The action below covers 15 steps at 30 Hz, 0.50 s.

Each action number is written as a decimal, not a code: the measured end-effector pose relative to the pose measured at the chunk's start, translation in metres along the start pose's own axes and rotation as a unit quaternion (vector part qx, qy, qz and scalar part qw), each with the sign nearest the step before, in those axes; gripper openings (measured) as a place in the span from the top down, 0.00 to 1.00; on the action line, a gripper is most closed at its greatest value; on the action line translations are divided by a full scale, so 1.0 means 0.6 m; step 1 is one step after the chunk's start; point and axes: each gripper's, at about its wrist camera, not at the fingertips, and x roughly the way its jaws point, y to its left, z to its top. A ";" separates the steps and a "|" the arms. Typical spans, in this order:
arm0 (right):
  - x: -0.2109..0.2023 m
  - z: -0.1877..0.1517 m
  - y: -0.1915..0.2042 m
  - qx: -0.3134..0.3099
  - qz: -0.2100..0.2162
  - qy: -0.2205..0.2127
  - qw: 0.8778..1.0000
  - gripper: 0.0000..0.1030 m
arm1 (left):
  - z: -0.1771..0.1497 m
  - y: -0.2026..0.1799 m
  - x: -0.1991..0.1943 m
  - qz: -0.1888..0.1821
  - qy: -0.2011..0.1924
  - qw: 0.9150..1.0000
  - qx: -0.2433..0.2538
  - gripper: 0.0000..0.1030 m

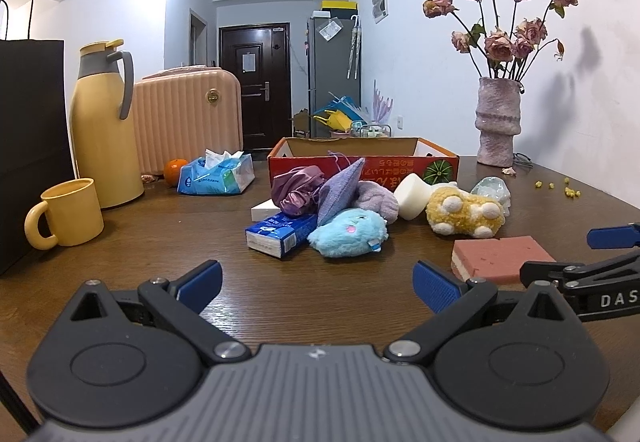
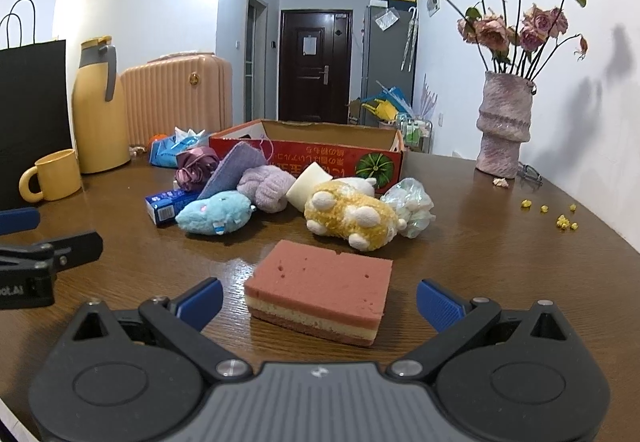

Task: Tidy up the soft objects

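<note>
Wooden table (image 2: 480, 242), pink sponge (image 2: 320, 290), cardboard box (image 2: 320, 146), dark door (image 2: 314, 66)

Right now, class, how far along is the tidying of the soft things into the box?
Done: nothing visible; the red cardboard box shows no soft item inside. In hand: nothing; the right gripper is open around the pink sponge, and the left gripper is open. Left: the sponge, blue plush, yellow plush and the rest of the pile.

Both wrist views sit low over the table (image 1: 160, 242), facing the hallway door (image 2: 314, 66) — sharing the soft-toy pile (image 1: 352, 218).
</note>
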 end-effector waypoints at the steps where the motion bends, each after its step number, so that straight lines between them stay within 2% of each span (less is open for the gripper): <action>1: 0.004 0.002 0.001 0.000 0.002 0.003 1.000 0.00 | -0.001 0.001 0.001 0.000 0.000 1.000 0.000 0.00; 8: 0.043 0.015 0.011 0.001 0.011 0.033 0.999 0.00 | -0.004 0.007 0.007 0.009 0.002 1.000 -0.005 0.00; 15: 0.093 0.024 0.024 -0.001 -0.007 0.060 0.998 0.00 | -0.008 0.024 0.012 0.026 0.008 1.000 -0.015 0.00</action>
